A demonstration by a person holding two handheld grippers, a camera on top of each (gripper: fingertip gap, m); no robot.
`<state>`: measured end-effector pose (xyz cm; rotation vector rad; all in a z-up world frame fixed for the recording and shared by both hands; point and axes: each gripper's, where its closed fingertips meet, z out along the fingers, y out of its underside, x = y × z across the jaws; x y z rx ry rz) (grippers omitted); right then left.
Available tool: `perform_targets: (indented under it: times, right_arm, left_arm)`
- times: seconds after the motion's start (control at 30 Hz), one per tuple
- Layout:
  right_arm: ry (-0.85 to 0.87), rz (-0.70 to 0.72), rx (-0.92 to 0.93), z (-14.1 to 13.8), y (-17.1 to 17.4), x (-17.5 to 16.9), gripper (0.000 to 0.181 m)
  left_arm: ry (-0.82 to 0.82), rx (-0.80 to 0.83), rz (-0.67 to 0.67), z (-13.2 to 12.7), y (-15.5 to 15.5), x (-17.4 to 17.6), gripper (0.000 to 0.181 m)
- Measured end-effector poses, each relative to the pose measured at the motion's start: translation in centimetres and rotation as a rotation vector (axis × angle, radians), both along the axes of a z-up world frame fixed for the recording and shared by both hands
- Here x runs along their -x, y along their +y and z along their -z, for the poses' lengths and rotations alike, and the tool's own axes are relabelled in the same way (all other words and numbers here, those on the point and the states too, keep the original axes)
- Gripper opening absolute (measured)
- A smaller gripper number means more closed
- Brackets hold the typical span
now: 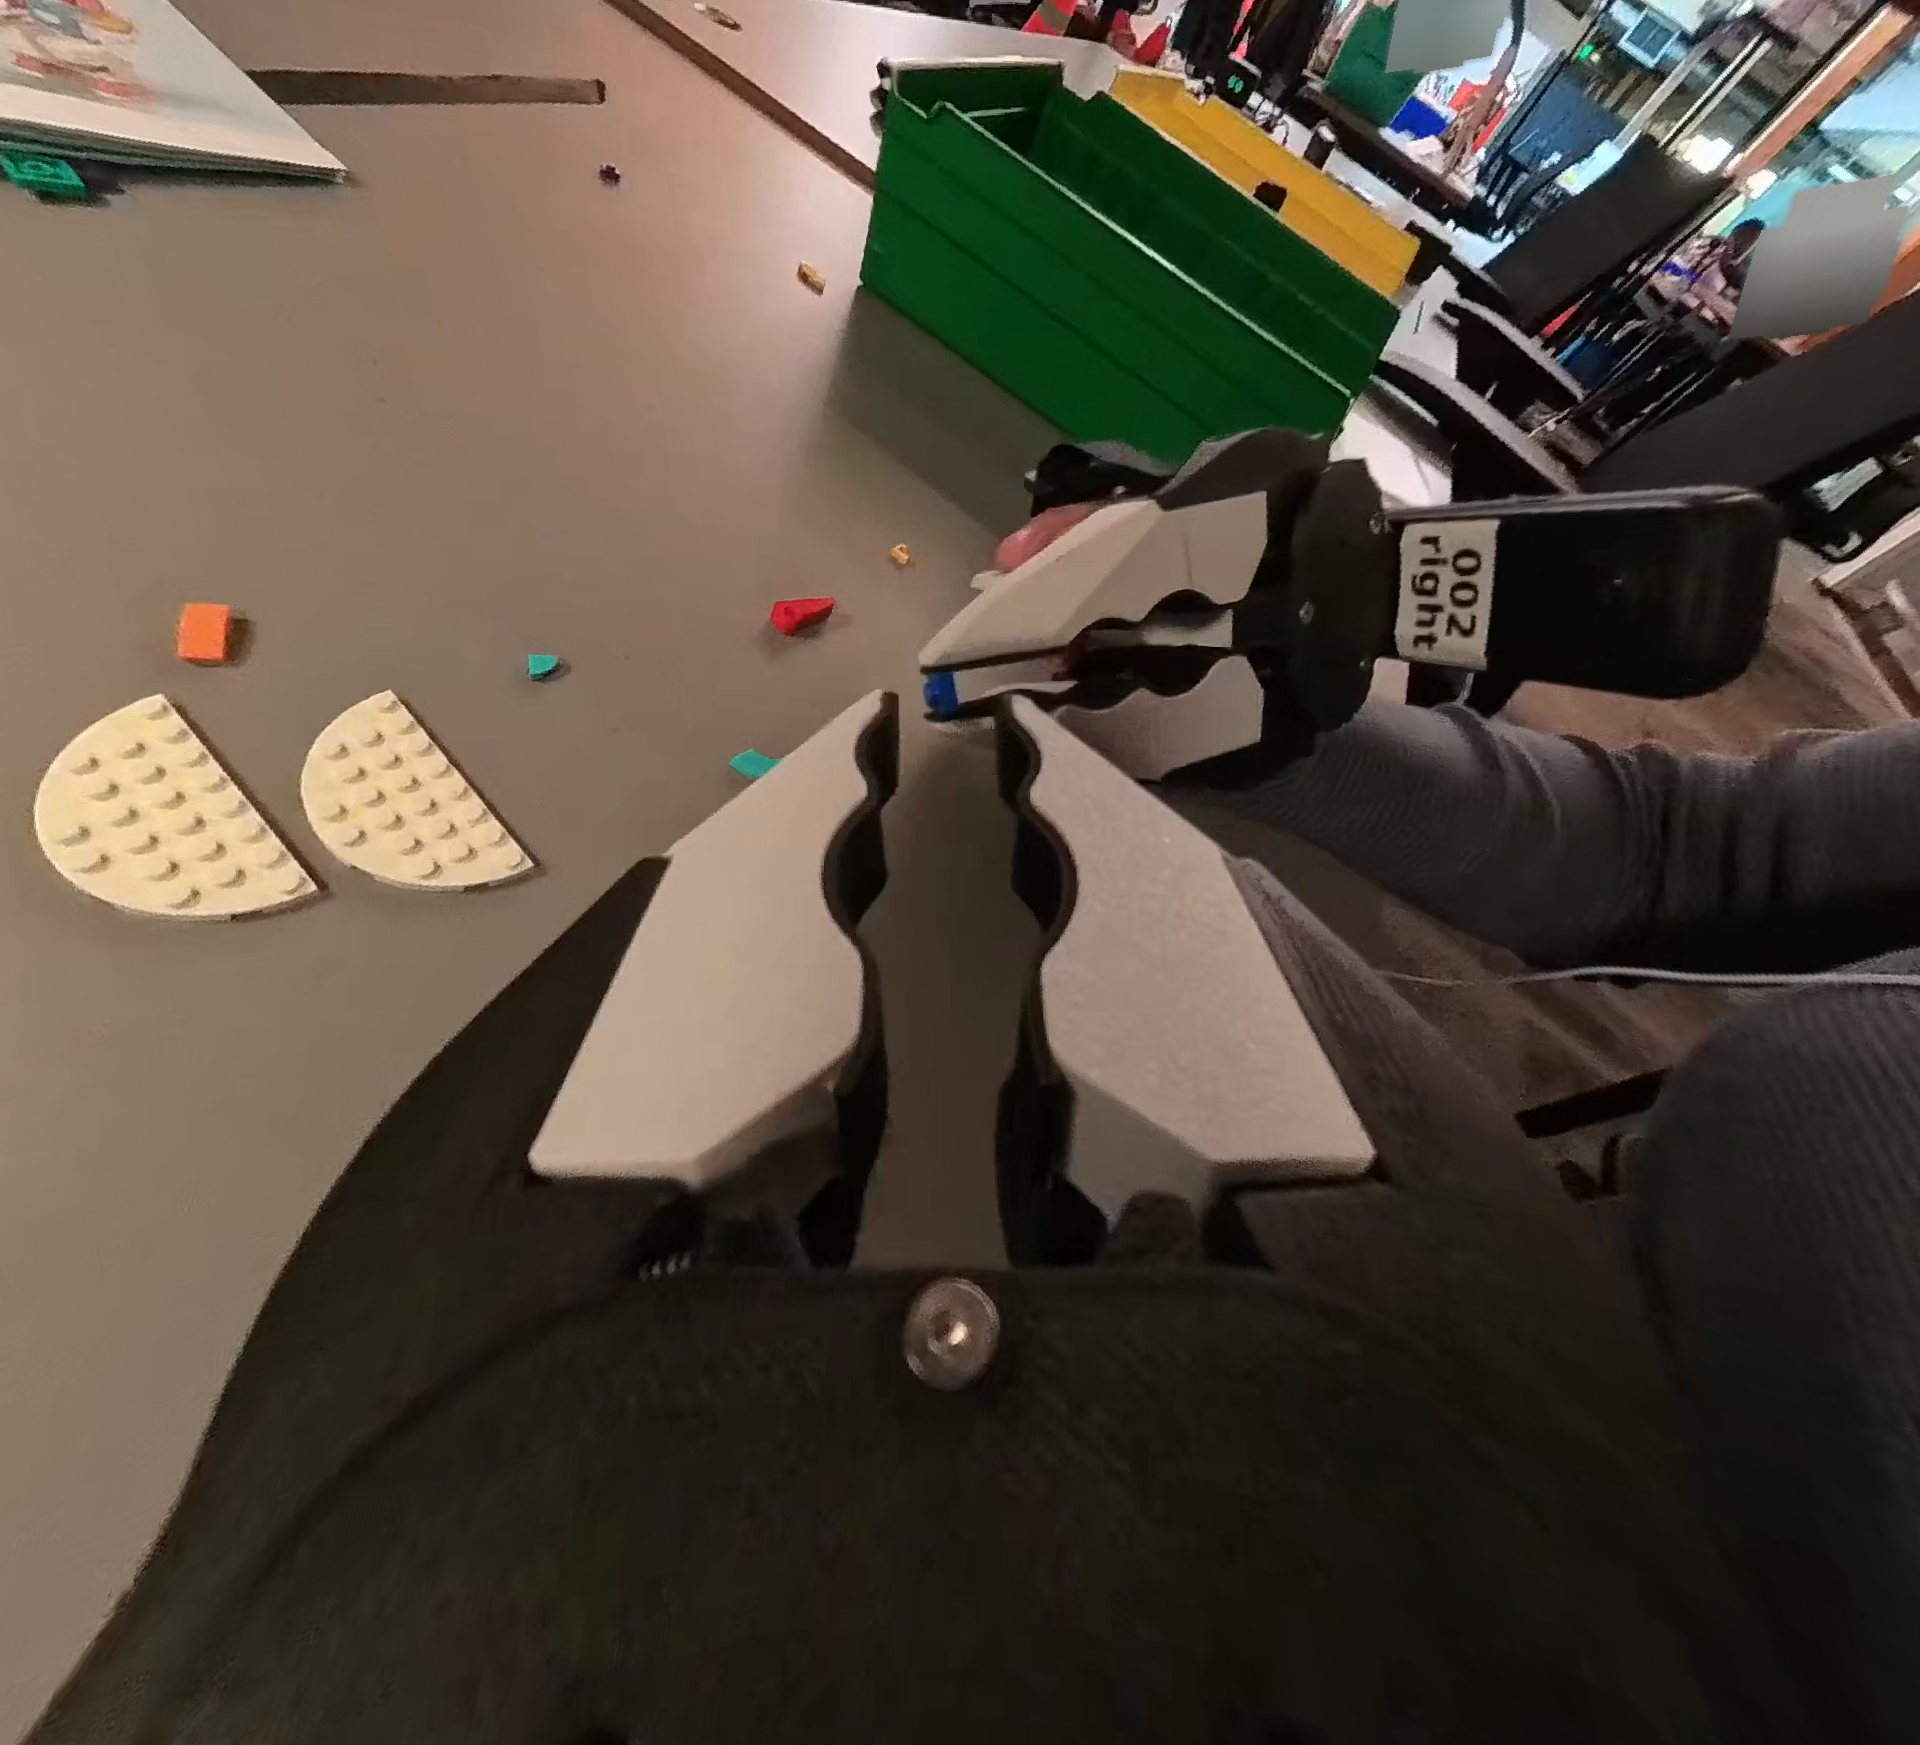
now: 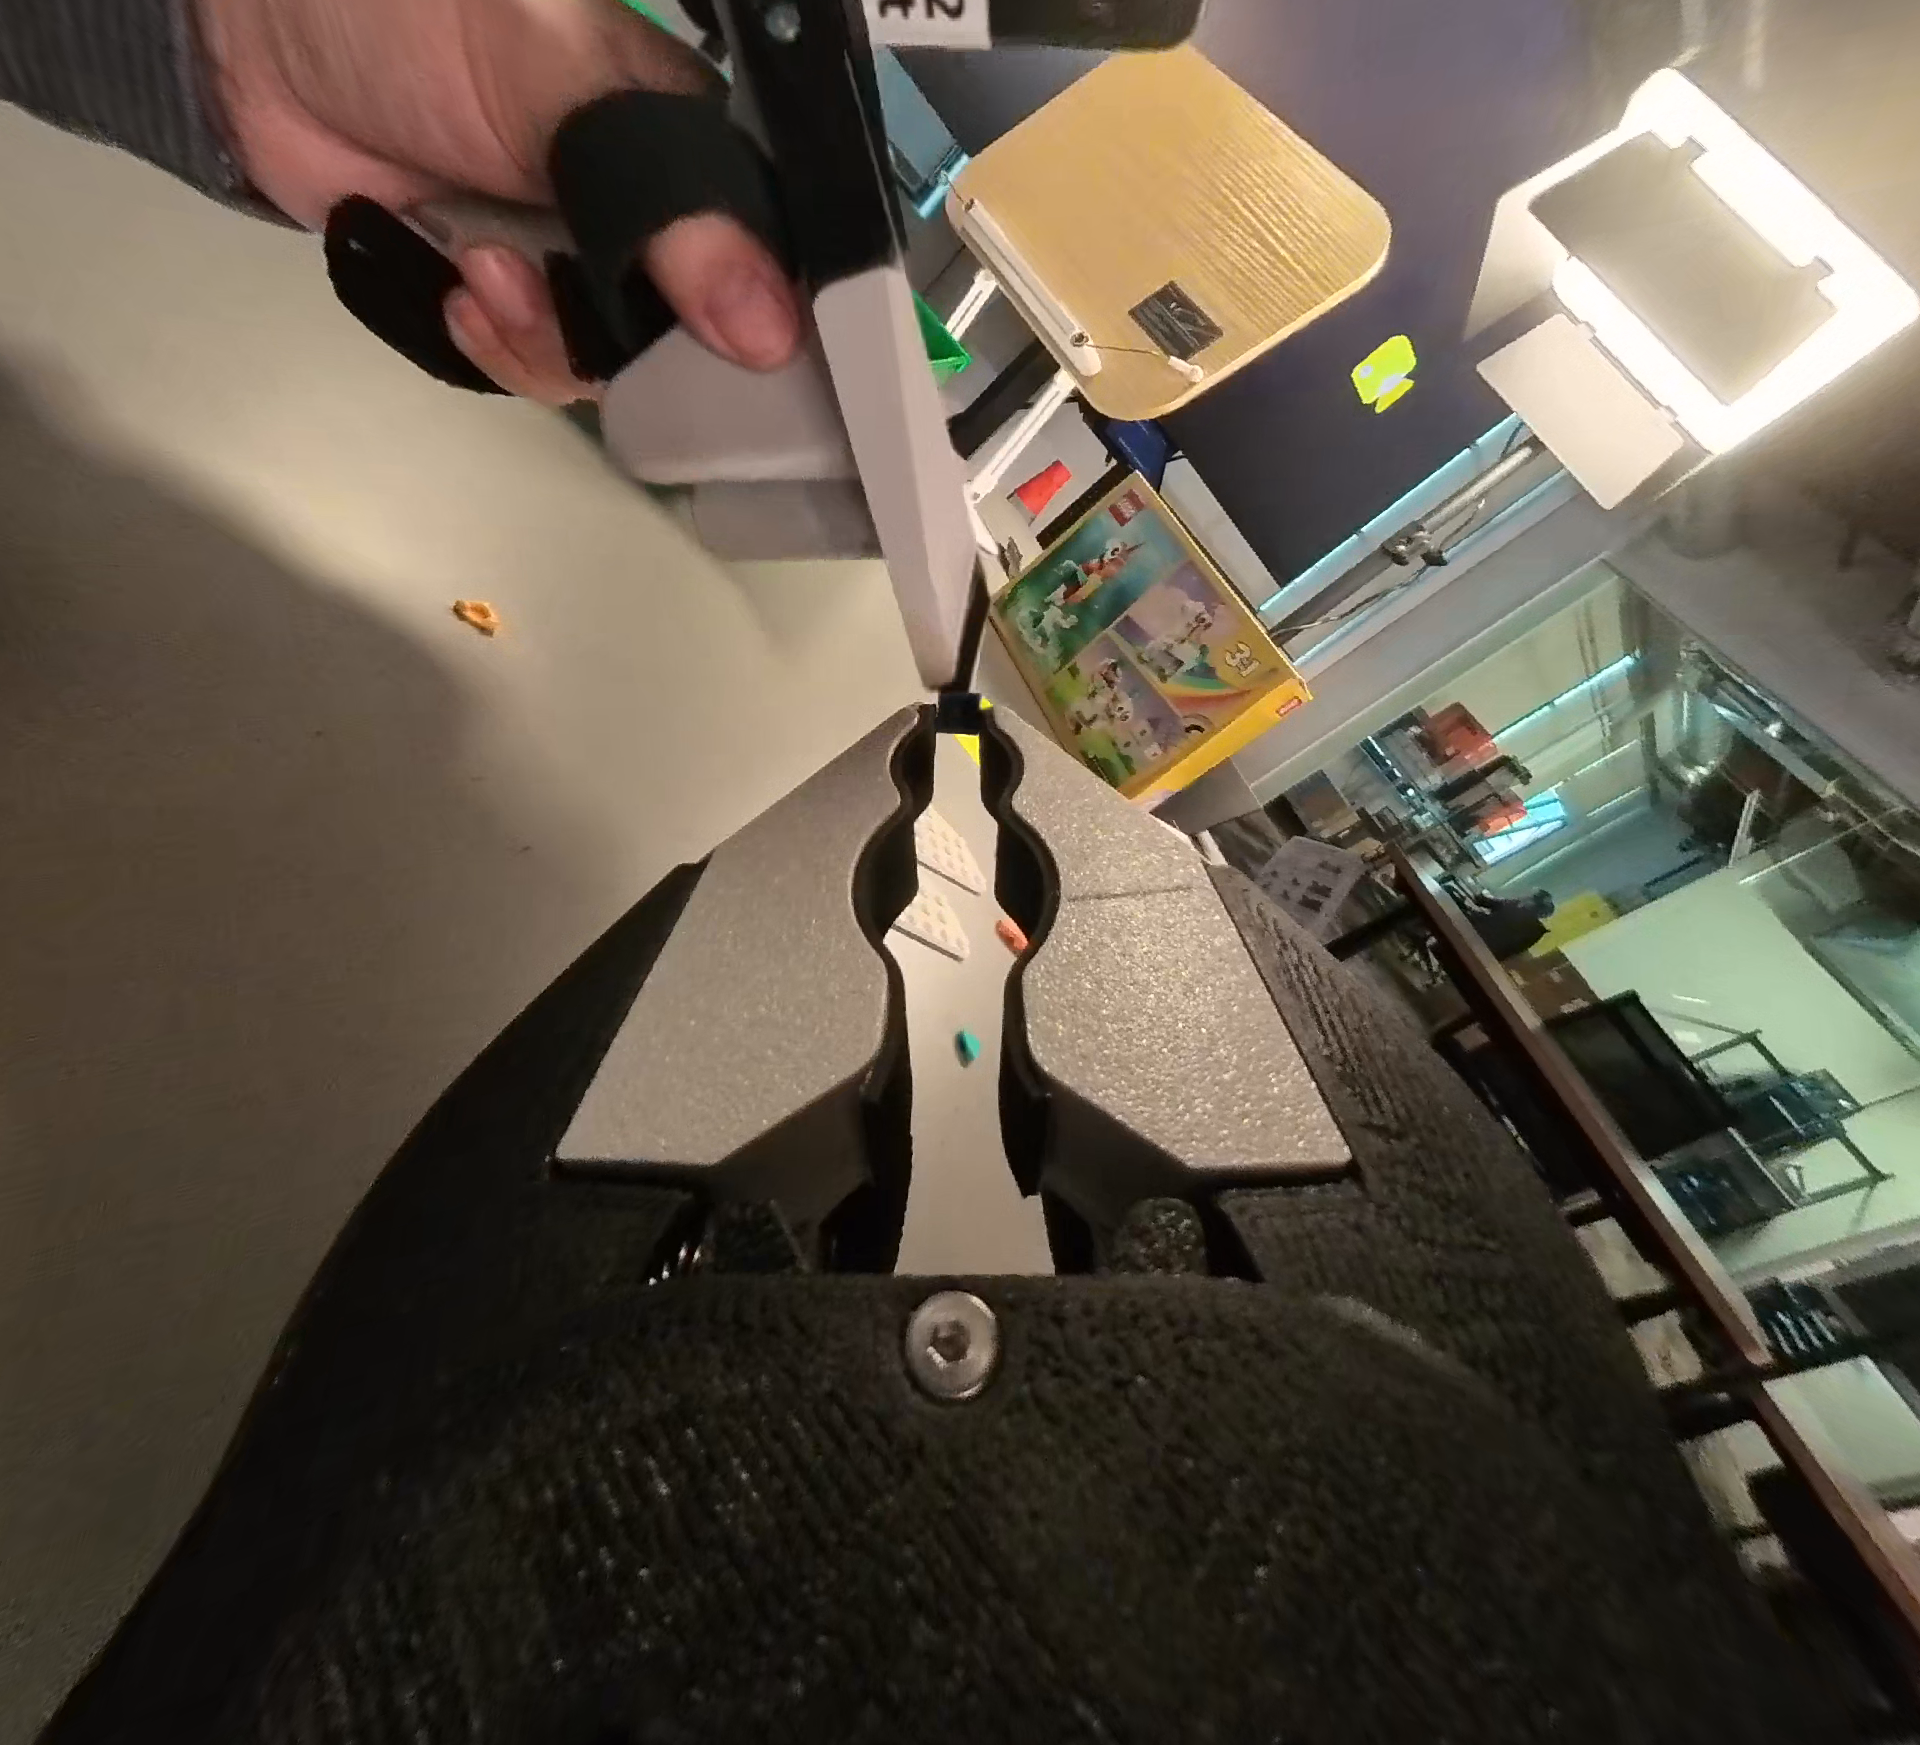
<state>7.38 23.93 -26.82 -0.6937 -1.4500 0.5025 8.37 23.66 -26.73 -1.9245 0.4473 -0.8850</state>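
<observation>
Jaws: right gripper (image 1: 940,693) pinches a blue brick (image 1: 941,694) by its tips; left gripper (image 1: 943,708) gapes just beside it, over the table's (image 1: 468,448) near edge. So slight a hold could let the brick twist free; a nudge from the left tips would do it.

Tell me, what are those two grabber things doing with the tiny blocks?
A person holds a gripper in each hand over a grey table. The right gripper is shut on a small blue brick. The left gripper is open, its tips right beside that brick. Two cream half-round plates and a few loose bits lie on the table, with a green bin behind.
</observation>
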Motion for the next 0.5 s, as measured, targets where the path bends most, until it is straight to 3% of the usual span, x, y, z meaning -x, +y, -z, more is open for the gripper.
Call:
perform_targets:
  times: [0.27,0.33,0.43,0.5]
  right_arm:
    - [-0.034,-0.006,-0.01,0.7,-0.2,0.3,0.007]
    - [-0.011,0.002,-0.017,0.3,-0.1,0.3,0.019]
    - [0.043,0.031,0.024,-0.6,0.7,-0.2,0.024]
    - [0.081,0.061,0.06,-1.3,1.6,-0.6,0.029]
  left_arm:
    - [0.054,0.014,0.0,0.8,0.1,-0.1,0.003]
    - [0.101,-0.013,-0.021,0.6,0.0,0.7,0.003]
    - [0.175,-0.066,-0.118,-1.0,-0.6,4.2,0.003]
    - [0.255,-0.059,-0.256,-2.0,-1.2,8.7,0.003]
